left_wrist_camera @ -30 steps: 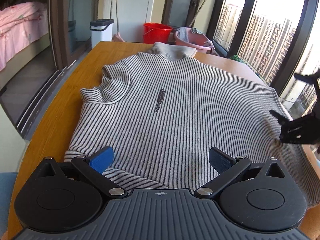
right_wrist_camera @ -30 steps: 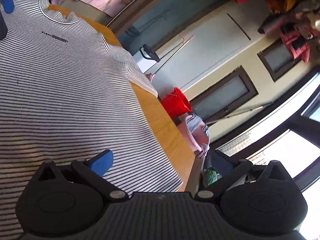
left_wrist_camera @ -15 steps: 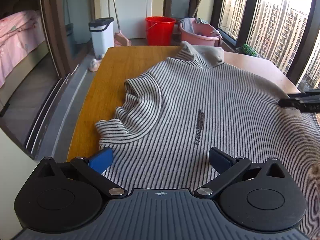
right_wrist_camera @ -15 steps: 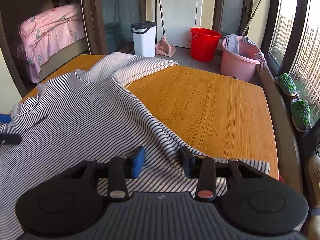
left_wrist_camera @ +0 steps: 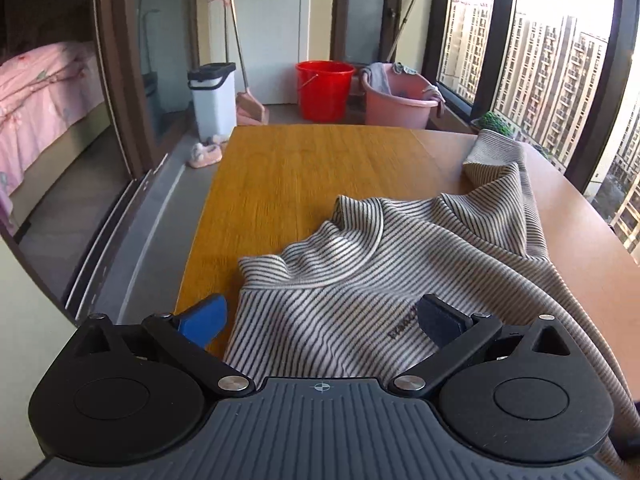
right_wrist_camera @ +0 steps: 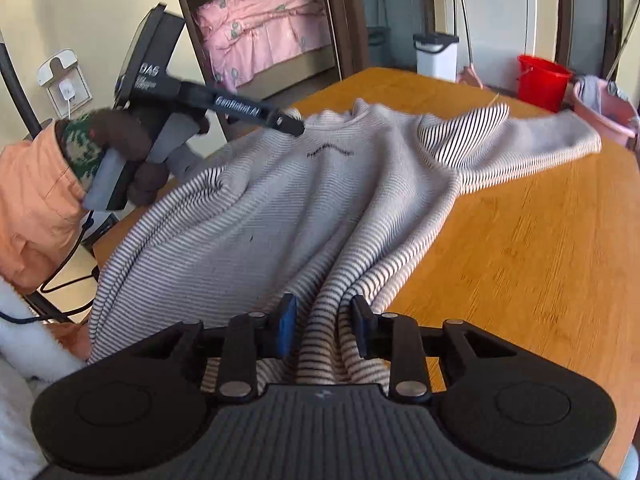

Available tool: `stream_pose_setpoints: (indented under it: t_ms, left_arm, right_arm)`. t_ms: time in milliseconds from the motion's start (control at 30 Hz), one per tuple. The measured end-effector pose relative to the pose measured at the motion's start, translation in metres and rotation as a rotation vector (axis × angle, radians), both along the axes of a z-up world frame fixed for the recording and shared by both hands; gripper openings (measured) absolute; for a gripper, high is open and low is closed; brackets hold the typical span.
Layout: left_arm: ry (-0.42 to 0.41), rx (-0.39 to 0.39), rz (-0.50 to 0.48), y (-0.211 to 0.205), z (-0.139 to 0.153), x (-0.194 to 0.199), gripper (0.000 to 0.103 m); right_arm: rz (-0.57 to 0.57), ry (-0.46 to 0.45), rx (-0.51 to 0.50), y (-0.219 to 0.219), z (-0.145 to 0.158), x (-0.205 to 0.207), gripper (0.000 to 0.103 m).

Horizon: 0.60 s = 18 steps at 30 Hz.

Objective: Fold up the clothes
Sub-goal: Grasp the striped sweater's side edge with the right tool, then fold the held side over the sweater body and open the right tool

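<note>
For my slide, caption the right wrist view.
Right gripper pinches a bunched fold of the striped sweater over the wooden table.

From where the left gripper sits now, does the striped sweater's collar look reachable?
Probably yes. The left gripper is open, low over the striped sweater, and the collar lies just ahead of it with only cloth and bare table between them.
</note>
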<state>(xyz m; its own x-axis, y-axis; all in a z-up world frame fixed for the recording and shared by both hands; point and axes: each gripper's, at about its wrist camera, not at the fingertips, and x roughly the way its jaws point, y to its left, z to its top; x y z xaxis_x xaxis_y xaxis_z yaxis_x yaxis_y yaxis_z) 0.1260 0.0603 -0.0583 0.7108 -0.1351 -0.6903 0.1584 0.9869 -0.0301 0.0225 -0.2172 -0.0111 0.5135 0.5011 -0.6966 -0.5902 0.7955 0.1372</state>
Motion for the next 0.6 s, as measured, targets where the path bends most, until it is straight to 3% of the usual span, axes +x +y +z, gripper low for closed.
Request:
stream_pose_setpoints:
  t_ms: [100,200,233,333,467,567,600]
  left_arm:
    - [-0.012,0.023,0.023,0.006,0.012,-0.029,0.103]
    - [-0.013,0.031,0.055,0.014,0.016,-0.052,0.103]
    - [0.008,0.040,0.063,0.015,0.013,-0.056,0.103]
    - [0.089,0.048,0.077,0.017,-0.001,-0.065,0.103]
    - [0.146,-0.019,0.118,0.025,-0.015,-0.061,0.103]
    - [0.150,-0.044,0.134,0.028,-0.019,-0.054,0.103]
    - [0.141,-0.035,0.128,0.027,-0.020,-0.051,0.103]
  right_arm:
    - [-0.131,-0.100,0.035,-0.004,0.019,0.043,0.061]
    - [-0.262,-0.136,0.045,-0.004,0.021,0.100,0.069]
    - [-0.276,-0.127,0.036,0.000,0.015,0.115,0.076]
    - [-0.316,-0.103,0.009,0.011,-0.005,0.157,0.081]
    - [-0.333,-0.072,-0.024,0.028,-0.036,0.187,0.081]
    - [-0.314,-0.073,-0.016,0.038,-0.050,0.188,0.058]
    - [-0.308,-0.081,-0.007,0.038,-0.048,0.187,0.039]
